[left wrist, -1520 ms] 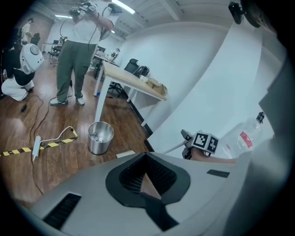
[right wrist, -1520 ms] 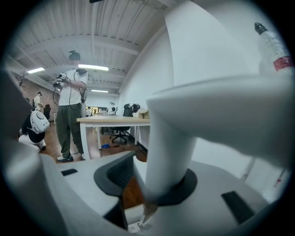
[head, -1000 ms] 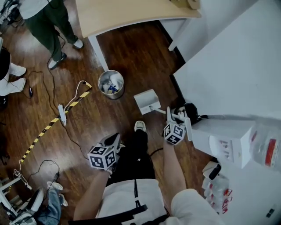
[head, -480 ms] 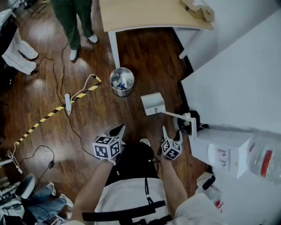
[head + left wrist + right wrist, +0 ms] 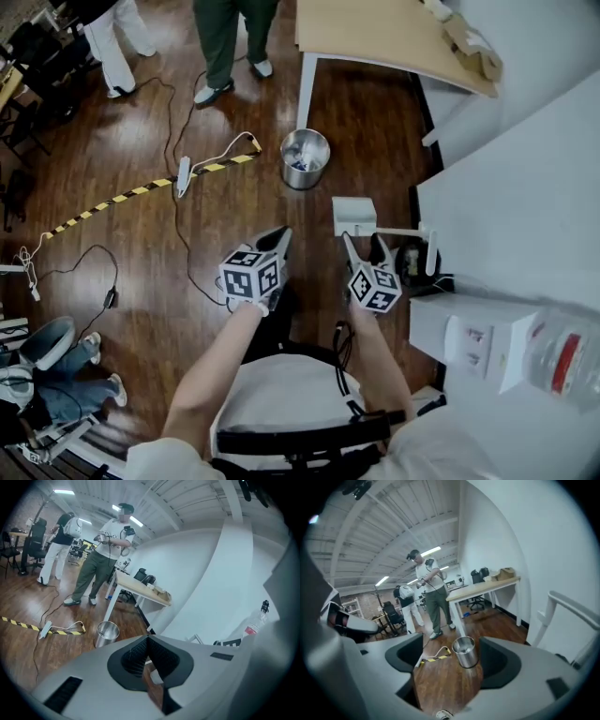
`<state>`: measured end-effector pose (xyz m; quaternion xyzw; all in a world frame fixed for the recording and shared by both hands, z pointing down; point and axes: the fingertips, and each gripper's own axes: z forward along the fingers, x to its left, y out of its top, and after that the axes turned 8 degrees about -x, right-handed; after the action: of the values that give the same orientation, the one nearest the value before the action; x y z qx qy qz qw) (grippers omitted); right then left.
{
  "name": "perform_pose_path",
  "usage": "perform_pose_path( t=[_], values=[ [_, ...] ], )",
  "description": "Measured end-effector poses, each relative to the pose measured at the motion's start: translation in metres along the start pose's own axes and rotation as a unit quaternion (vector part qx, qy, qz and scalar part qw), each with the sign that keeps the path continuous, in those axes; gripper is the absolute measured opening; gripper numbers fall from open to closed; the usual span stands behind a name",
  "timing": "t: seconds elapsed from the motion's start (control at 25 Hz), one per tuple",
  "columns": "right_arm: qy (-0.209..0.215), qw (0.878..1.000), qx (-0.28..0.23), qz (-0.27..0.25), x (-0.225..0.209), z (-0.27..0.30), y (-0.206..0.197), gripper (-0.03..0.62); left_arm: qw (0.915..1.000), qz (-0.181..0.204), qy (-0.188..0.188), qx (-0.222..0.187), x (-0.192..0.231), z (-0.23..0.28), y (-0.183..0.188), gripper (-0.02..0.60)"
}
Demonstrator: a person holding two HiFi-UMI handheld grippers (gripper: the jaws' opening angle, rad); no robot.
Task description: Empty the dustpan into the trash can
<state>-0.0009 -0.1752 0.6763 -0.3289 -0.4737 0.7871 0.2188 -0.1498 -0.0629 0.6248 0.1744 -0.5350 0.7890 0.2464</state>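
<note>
Claw count is two, one in each hand. Left claw (image 5: 279,239) has its jaws pressed together with nothing in them. Right claw (image 5: 364,246) has its jaws well apart. They've just been closing a bit, and nothing sits between them, you only see floor and the can through the gap.

One white long-handled dustpan (image 5: 354,216) stands on the dark wooden floor (image 5: 234,122), right in front of the right claw and close to the white wall (image 5: 506,187). Neither claw is holding it.

One round shiny metal trash can (image 5: 306,157) sits on the floor a little beyond the dustpan, not touching it, with some rubbish inside. It's near the leg of the one light wooden table (image 5: 375,28).

Also one yellow-and-black striped strip (image 5: 122,197) lies across the floor, and two people (image 5: 225,37) stand at the far side.
</note>
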Motion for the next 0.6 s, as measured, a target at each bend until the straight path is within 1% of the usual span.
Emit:
perform_pose_path(
  t=[0.08, 0.12, 0.16, 0.2, 0.36, 0.4, 0.6],
  values=[
    [0.046, 0.999, -0.006, -0.018, 0.030, -0.021, 0.016, 0.339, 0.9998, 0.002, 0.000, -0.020, -0.020, -0.025, -0.004, -0.006],
    [0.063, 0.998, -0.009, -0.026, 0.042, -0.036, 0.023, 0.306, 0.9996, 0.003, -0.001, -0.029, -0.032, -0.040, -0.007, -0.006],
    [0.077, 0.996, -0.013, -0.036, 0.052, -0.053, 0.028, 0.253, 0.9993, 0.004, -0.002, -0.037, -0.044, -0.055, -0.010, -0.006],
    [0.087, 0.995, -0.018, -0.046, 0.061, -0.071, 0.033, 0.187, 0.9989, 0.006, -0.003, -0.046, -0.056, -0.071, -0.013, -0.006],
    [0.117, 0.990, -0.037, -0.072, 0.083, -0.149, 0.055, 0.018, 0.9973, 0.023, -0.008, -0.069, -0.111, -0.131, -0.024, -0.006],
    [0.123, 0.989, -0.039, -0.075, 0.087, -0.168, 0.059, 0.000, 0.9969, 0.029, -0.009, -0.072, -0.124, -0.144, -0.027, -0.006],
    [0.141, 0.986, -0.041, -0.076, 0.096, -0.245, 0.071, 0.000, 0.9952, 0.045, -0.019, -0.084, -0.178, -0.199, -0.041, -0.006]
  ],
)
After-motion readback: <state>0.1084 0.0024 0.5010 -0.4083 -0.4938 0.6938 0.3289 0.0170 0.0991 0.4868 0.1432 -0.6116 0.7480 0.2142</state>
